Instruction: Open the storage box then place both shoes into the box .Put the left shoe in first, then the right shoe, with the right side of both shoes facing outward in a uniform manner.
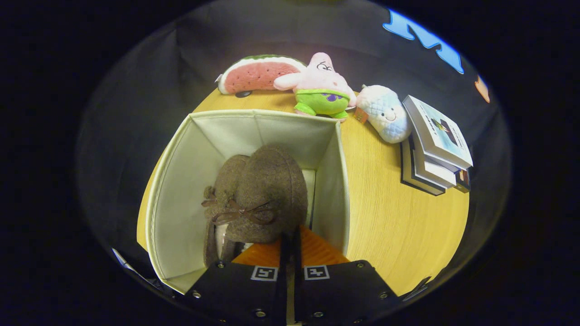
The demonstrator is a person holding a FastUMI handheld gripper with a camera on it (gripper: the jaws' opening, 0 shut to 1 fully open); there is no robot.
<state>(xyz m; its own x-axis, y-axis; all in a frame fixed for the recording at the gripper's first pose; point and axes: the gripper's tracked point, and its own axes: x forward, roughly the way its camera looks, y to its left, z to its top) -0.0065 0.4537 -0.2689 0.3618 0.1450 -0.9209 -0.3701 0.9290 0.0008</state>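
While the gripper [290, 237] hangs over the open storage box [181, 181], its two orange fingers [312, 251] stand pressed close together on the heel end of the upper shoe [272, 190], which looks pinched between them, though the exact bite is hidden by the fingers themselves. That brown felt shoe lies directly ahead of the fingertips, its long axis running straight away from them toward the box's far wall, bow near the fingers. A second shoe [224, 181] lies just beside it on the left, lower in the box and parallel. So the count is two shoes, both within the box walls, one box, one gripper. On the wooden table [385, 217] beyond sit three plush toys [321, 86] and one stack of books [432, 145]. Judging by this, release is the step left.
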